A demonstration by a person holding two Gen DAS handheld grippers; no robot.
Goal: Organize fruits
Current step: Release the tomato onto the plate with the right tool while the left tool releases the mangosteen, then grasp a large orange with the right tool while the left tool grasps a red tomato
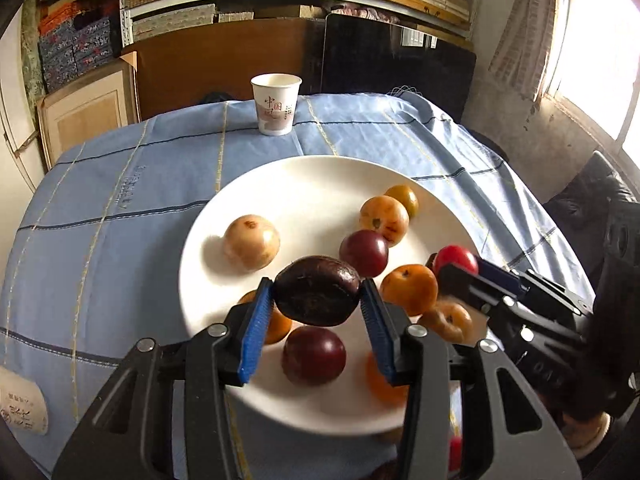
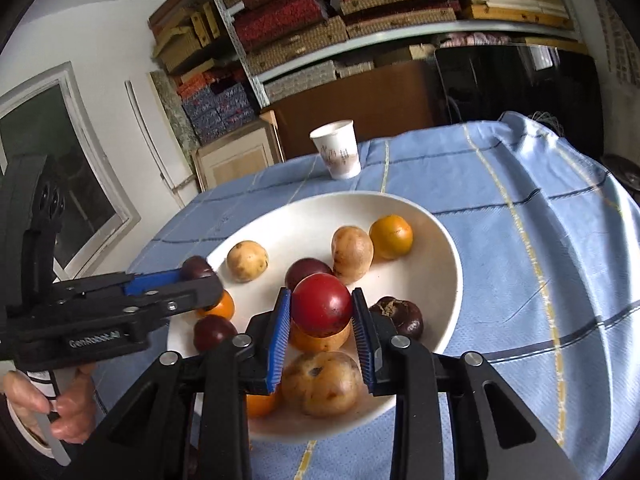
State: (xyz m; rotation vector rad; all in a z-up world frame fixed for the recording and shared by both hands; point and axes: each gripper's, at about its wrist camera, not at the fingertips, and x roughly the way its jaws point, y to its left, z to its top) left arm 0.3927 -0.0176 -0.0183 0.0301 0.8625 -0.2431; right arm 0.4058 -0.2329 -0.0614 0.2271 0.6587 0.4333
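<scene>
A white plate (image 1: 304, 184) on a blue checked cloth holds several fruits: orange, tan and dark purple ones. My left gripper (image 1: 318, 298) is shut on a dark purple wrinkled fruit (image 1: 318, 296) and holds it just above the plate's near side. My right gripper (image 2: 322, 312) is shut on a red fruit (image 2: 322, 306) above the plate (image 2: 440, 248). In the left wrist view the right gripper (image 1: 460, 270) comes in from the right with the red fruit (image 1: 454, 258). In the right wrist view the left gripper (image 2: 196, 276) comes in from the left with the dark fruit (image 2: 196, 268).
A paper cup (image 1: 276, 104) stands at the far side of the table, also in the right wrist view (image 2: 338, 148). Shelves with boxes and a dark cabinet stand behind. The table edge (image 1: 32, 208) drops off at left. A window is at right.
</scene>
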